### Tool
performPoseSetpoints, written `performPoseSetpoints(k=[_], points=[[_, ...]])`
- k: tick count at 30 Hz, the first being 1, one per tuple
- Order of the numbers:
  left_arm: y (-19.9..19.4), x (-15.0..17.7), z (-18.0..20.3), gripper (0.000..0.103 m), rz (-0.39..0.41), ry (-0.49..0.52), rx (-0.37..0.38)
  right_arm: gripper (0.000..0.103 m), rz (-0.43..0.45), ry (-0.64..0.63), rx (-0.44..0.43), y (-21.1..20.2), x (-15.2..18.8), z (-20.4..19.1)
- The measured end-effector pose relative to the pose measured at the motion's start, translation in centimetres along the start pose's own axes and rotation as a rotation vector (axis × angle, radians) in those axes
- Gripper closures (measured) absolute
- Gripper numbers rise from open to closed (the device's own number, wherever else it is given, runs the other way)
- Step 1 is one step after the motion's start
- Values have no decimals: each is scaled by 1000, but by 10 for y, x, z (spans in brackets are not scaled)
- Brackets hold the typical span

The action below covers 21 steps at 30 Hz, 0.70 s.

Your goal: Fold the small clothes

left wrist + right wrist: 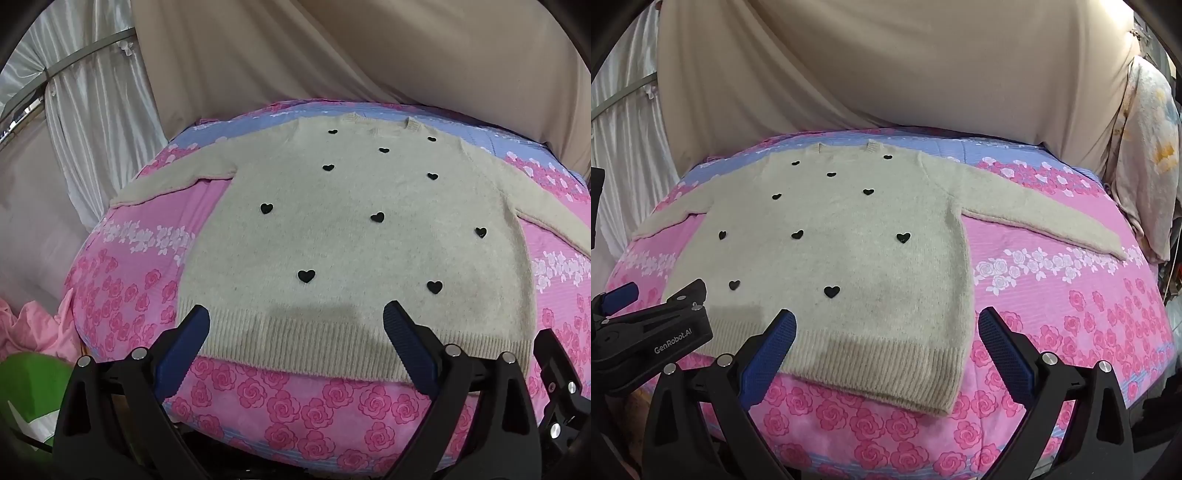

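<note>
A cream knit sweater [343, 236] with small black hearts lies flat, front up, on a pink rose-print sheet [258, 402], sleeves spread left and right, ribbed hem nearest me. It also shows in the right wrist view [831, 258]. My left gripper [295, 317] is open and empty, hovering over the hem's left half. My right gripper [886, 321] is open and empty, over the hem's right corner. The left gripper's body [653, 339] shows at the left of the right wrist view.
The sheet [1071, 295] covers a table or bed. Beige drapes [332, 55] hang behind it and white curtains [92, 129] to the left. Pink cloth [33, 328] and a green bag [26, 391] lie at lower left. A patterned cloth [1145, 155] hangs at right.
</note>
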<state>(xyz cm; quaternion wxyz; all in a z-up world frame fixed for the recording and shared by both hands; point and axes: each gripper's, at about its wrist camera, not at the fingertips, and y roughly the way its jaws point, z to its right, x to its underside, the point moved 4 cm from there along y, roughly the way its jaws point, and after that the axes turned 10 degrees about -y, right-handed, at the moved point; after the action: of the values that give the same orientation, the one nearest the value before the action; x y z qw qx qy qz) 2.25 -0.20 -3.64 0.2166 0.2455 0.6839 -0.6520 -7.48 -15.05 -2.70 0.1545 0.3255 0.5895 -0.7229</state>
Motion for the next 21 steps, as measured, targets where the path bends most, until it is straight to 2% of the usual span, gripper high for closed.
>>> performPoseSetpoints(k=[21], points=[[6,3,-1,10,-14,1,-4,6,-2,-1,-2,3,3,2]])
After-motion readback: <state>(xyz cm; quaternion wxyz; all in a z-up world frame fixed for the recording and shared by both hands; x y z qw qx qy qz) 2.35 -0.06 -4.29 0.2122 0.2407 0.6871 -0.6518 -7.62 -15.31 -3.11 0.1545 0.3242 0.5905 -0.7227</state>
